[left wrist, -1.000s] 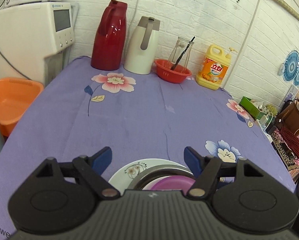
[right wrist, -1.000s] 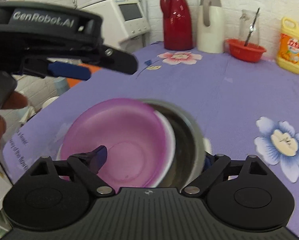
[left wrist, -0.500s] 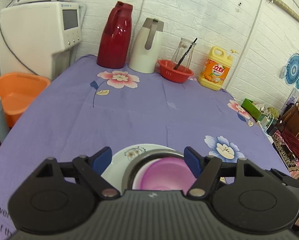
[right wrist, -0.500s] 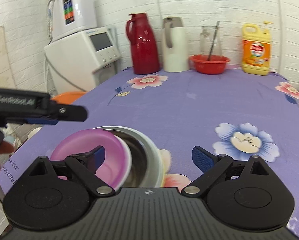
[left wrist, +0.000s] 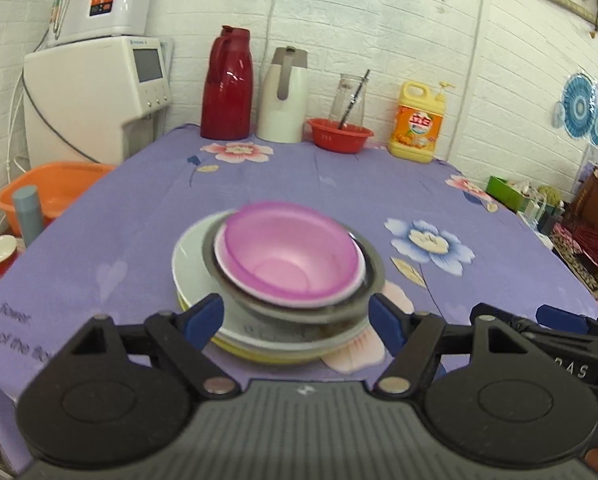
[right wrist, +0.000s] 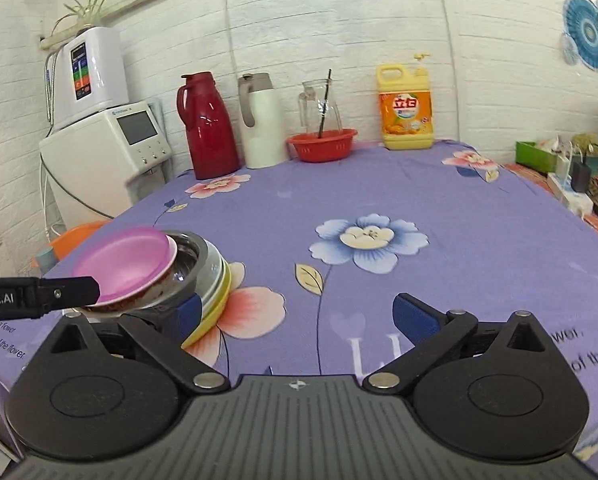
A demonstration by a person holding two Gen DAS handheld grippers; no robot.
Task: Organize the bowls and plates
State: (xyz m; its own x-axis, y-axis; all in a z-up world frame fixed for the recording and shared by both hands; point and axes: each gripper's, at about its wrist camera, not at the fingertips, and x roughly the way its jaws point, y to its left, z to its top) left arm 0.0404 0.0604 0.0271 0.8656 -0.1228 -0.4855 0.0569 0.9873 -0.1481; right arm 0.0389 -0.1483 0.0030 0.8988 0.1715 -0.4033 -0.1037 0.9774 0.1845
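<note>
Stack near front table [left wrist: 139,208] edge: pink bowl [left wrist: 291,256] tilted inside white bowl [left wrist: 341,292], inside steel bowl [left wrist: 369,276], on white plate [left wrist: 191,264] and yellow plate [left wrist: 251,354]. Left gripper [left wrist: 297,316] agape, straddling stack, gripping nothing. Right gripper [right wrist: 295,314] agape, empty, stack just beside its left finger. Likely hazards: tilted pink bowl sliding off if nudged; stack pushed toward edge.

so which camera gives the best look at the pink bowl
The left wrist view: the pink bowl sits centred, its whole inside showing. The right wrist view catches it side-on at the left, its near rim behind the left gripper.
</note>
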